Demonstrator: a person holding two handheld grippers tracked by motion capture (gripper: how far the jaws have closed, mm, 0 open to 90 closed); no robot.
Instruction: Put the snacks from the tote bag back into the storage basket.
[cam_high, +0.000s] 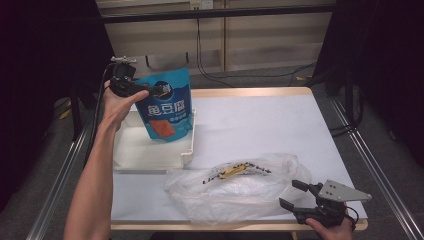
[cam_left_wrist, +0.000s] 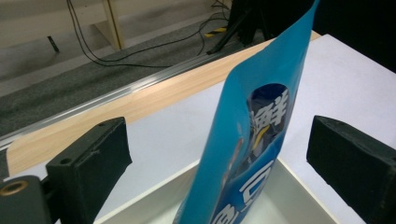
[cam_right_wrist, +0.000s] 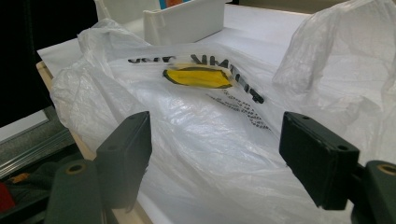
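Table (cam_high: 260, 125): white top with a wood edge, carrying everything here.
Bag (cam_high: 235, 187): big crumpled clear plastic bag, black lettering and a yellow patch, sprawled across the near edge of the table, just beside the tray's near corner.
Tray (cam_high: 150, 152): shallow white tray at the table's left side, low walls, bare floor showing in front of the pouch.
Pouch (cam_high: 166, 105): bright blue pouch, large white characters, an orange picture panel lower down; it stands upright with its bottom in the tray's far part, its top rising well above the walls. In the left gripper view the pouch (cam_left_wrist: 247, 140) runs edge-on, slightly bowed, right up between the pads.
Left gripper (cam_high: 150, 91): held high at the pouch's upper left corner, jaws spread wide; the pads (cam_left_wrist: 88, 163) stand clear of the pouch on both sides, nothing pinched.
Right gripper (cam_high: 296, 194): low at the near right corner, jaws spread, tips just at the bag's right end; its own view looks over the bag (cam_right_wrist: 210, 140) with pads apart, gripping nothing.
In the way: the bag lies between the right gripper and the tray.
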